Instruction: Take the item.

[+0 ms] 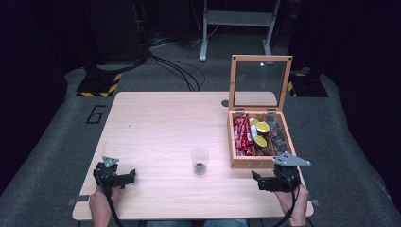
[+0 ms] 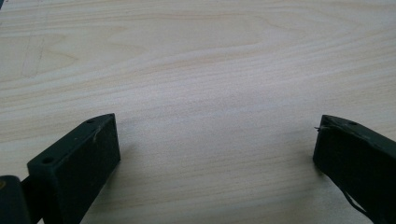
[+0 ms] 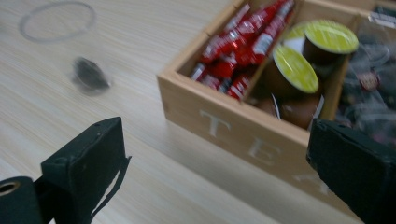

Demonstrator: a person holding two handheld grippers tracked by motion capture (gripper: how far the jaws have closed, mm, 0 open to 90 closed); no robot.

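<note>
A wooden tea box (image 1: 253,163) stands at the table's right with its glass lid (image 1: 259,82) raised. It holds red sachets (image 1: 241,134), yellow-lidded capsules (image 1: 261,135) and dark packets (image 1: 278,135). A clear plastic cup (image 1: 199,161) with a dark item in its bottom stands mid-table. My right gripper (image 1: 257,179) is open just in front of the box with nothing between its jaws. In the right gripper view the right gripper (image 3: 215,125) faces the box front (image 3: 233,130), the sachets (image 3: 243,42), the capsules (image 3: 295,67) and, at the left, the cup (image 3: 90,77). My left gripper (image 1: 131,176) rests open at the near left over bare wood (image 2: 217,120).
The light wooden table (image 1: 161,123) has bare room across its left and middle. Behind it on the grey floor lie black cables (image 1: 179,71), a metal stand (image 1: 236,28) and two yellow-and-black striped bases (image 1: 99,85). A "6" (image 1: 96,114) is marked on the floor.
</note>
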